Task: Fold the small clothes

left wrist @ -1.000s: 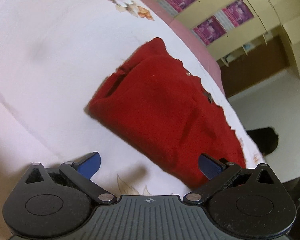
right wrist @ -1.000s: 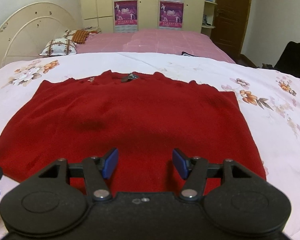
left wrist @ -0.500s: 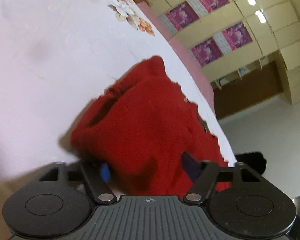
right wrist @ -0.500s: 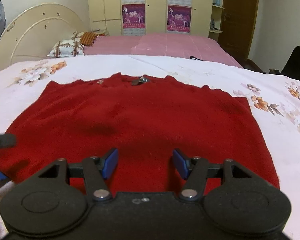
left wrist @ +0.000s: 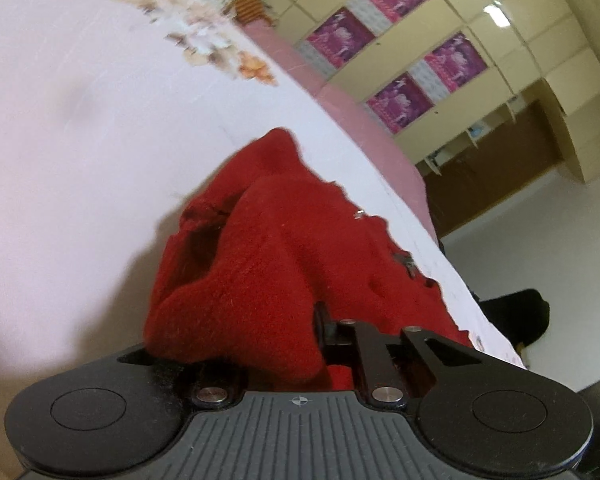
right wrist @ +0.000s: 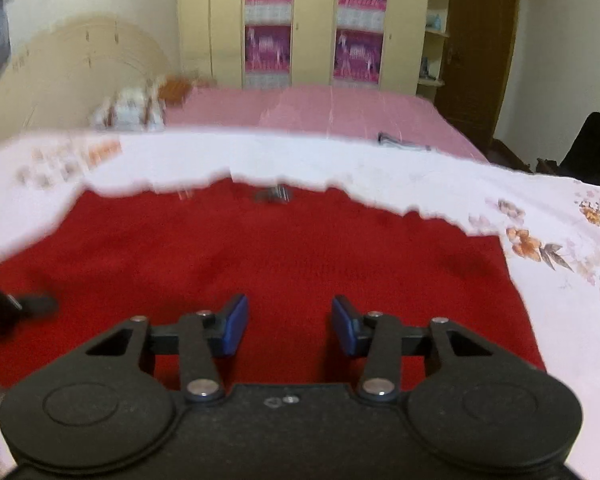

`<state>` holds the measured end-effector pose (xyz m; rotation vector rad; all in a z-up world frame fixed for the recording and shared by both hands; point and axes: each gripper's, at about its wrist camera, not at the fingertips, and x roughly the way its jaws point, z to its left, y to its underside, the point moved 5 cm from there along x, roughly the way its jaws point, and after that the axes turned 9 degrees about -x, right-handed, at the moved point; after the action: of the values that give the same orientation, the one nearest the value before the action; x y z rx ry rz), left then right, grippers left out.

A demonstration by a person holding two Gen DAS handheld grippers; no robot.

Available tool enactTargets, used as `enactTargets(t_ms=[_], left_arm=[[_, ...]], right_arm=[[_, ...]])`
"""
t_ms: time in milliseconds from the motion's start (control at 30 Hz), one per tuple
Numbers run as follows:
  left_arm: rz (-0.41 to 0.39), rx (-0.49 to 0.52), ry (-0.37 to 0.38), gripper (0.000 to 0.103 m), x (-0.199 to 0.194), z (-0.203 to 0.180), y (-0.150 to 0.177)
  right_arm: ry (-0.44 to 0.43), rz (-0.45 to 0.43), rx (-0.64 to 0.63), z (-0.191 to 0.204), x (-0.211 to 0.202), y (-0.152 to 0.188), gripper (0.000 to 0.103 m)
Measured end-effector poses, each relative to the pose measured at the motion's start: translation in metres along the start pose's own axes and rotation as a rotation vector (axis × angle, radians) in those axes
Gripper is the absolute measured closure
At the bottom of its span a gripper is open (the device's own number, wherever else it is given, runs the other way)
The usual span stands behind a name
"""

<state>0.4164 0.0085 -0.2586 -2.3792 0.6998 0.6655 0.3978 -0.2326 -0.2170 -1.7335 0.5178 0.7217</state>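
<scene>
Since a second ago, the left gripper [left wrist: 296,340] has been closing in on the near left corner of the red knitted sweater [right wrist: 284,264], and its jaws are now pinching a bunched, lifted fold of it. Across from it, the right gripper [right wrist: 290,326] is hovering over the sweater's near edge with its blue-padded jaws spread and holding nothing. Spread otherwise flat, the sweater is lying on the white floral bedsheet [right wrist: 572,280], neckline toward the far pink bedspread [right wrist: 340,112].

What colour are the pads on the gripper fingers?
Blue pads, clearest in the right wrist view.
</scene>
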Motion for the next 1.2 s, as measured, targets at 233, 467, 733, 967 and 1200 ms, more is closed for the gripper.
enactTargets(t_ms=[233,467,733,967,1200], left_arm=[[-0.05,0.341,0.127,0.09,-0.021,-0.089,0.004],[0.113,0.693,0.294,0.09,0.006,-0.196,0.08],[0.313,0.893,0.19,0.089,0.05,-0.194,0.171],[0.243,0.871,0.22,0.0,-0.001,-0.194,0.15],[0.167,0.751,0.107,0.0,-0.015,-0.159,0.095]], right_arm=[[-0.002,-0.043,-0.004,-0.001,-0.005,0.004,0.059],[0.005,-0.101,0.266,-0.088,-0.059,0.017,0.058],[0.07,-0.05,0.485,-0.167,-0.095,0.086,0.056],[-0.07,-0.114,0.566,-0.159,-0.112,0.081,0.051],[-0.216,-0.072,0.584,-0.141,-0.094,0.067,0.046]])
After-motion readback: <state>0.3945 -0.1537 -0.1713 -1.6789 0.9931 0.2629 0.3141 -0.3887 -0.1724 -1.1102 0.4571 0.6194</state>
